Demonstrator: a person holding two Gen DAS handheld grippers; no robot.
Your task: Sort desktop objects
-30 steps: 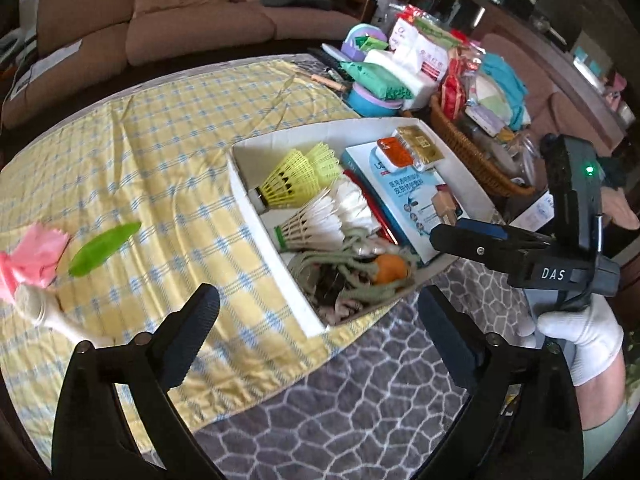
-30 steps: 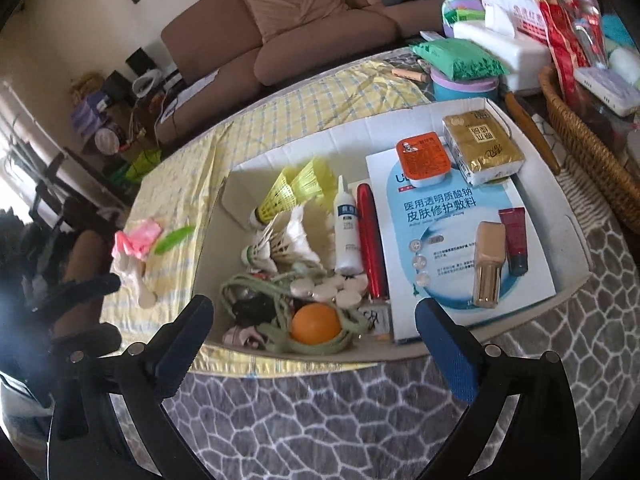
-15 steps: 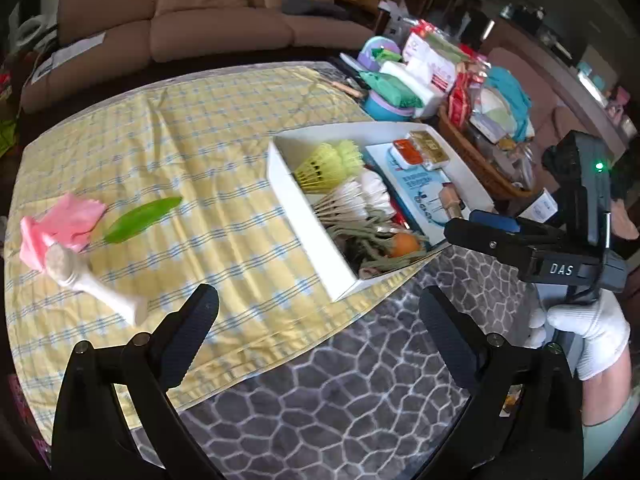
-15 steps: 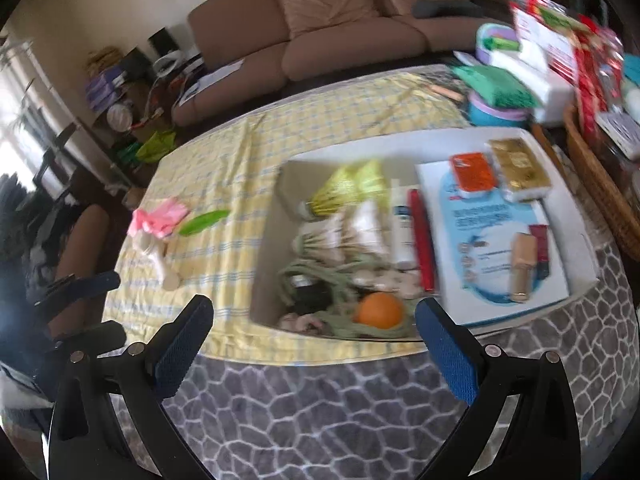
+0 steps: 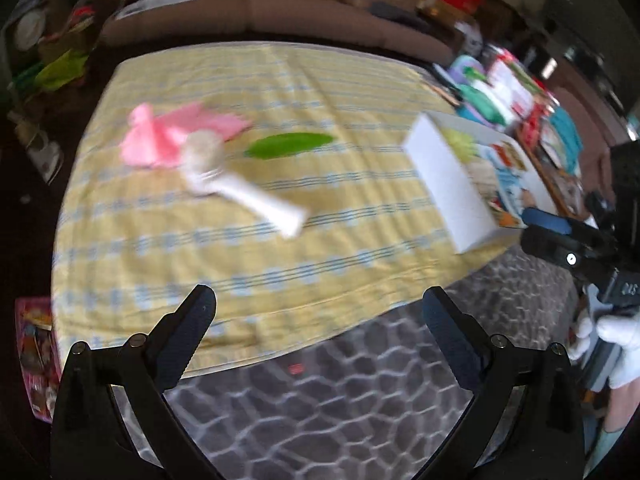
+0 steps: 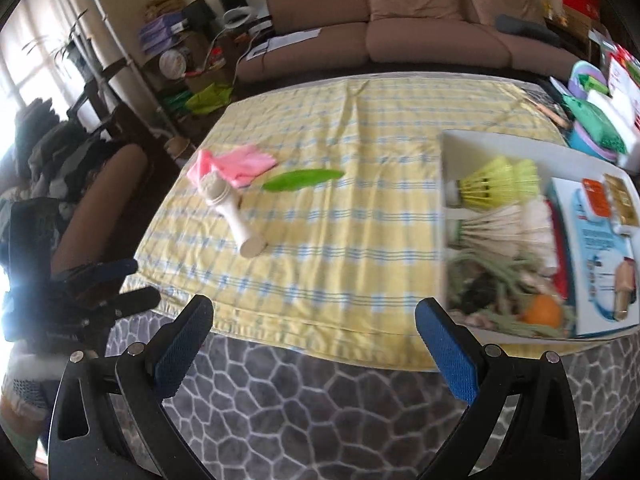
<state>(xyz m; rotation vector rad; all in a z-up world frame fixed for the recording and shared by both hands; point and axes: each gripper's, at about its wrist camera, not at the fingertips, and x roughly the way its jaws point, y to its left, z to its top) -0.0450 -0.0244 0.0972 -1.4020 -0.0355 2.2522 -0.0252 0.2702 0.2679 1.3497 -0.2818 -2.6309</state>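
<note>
A white handheld fan (image 5: pixel 236 184) lies on the yellow checked cloth (image 5: pixel 280 248), next to a pink cloth (image 5: pixel 172 136) and a green leaf-shaped item (image 5: pixel 288 145). They also show in the right wrist view: the fan (image 6: pixel 234 216), the pink cloth (image 6: pixel 236 164), the green item (image 6: pixel 302 179). A white box (image 6: pixel 452 140) at the right holds shuttlecocks (image 6: pixel 500 184), an orange ball (image 6: pixel 542 312) and packets. My left gripper (image 5: pixel 320 320) is open and empty at the table's near edge. My right gripper (image 6: pixel 314 332) is open and empty, left of the box.
A wicker basket and piled packets (image 5: pixel 520 92) stand behind the box at the far right. A brown sofa (image 6: pixel 420 24) runs behind the table. A grey hexagon-patterned mat (image 6: pixel 320 412) covers the near table edge. Clutter and shelves (image 6: pixel 180 52) stand at the left.
Both grippers have swung left, away from the box. The fan, pink cloth and green item now lie ahead of them. Both stay open and empty.
</note>
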